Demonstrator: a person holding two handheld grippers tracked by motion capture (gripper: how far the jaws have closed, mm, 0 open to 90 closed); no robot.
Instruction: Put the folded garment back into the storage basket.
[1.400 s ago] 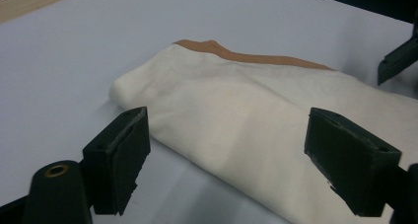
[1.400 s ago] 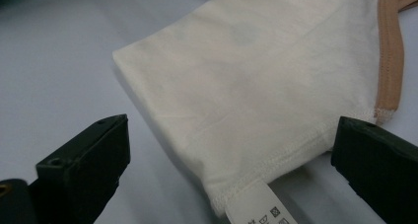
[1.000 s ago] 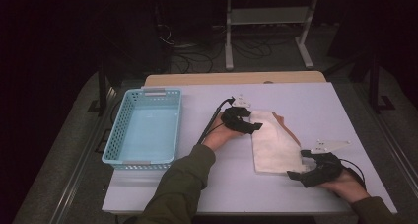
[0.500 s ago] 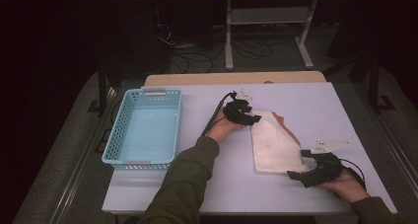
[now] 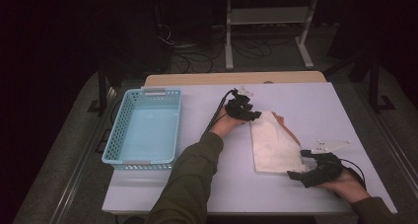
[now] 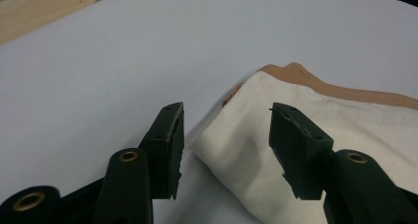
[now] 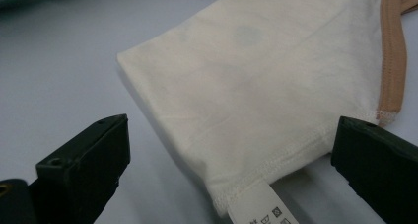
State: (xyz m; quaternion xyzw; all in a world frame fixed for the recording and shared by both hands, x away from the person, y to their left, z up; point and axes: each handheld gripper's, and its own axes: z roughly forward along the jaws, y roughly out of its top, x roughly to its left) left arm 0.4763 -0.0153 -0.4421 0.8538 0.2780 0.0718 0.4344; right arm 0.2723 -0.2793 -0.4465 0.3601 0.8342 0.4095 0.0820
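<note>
Nearest the person, the right gripper [image 5: 301, 170] has kept its place at the near corner of the folded cream garment [image 5: 272, 146], jaws spread wide and clear of the cloth. Since the earlier frames the left gripper [image 5: 252, 116] has slid to the garment's far corner; its jaws have just been closing, now half-narrowed, the corner between them unpinched. The garment lies flat on the white table [image 5: 197, 184], a blue basket [image 5: 144, 130] left. Beyond: dark floor, cables [image 5: 190, 56], a metal stand [image 5: 268, 21].
</note>
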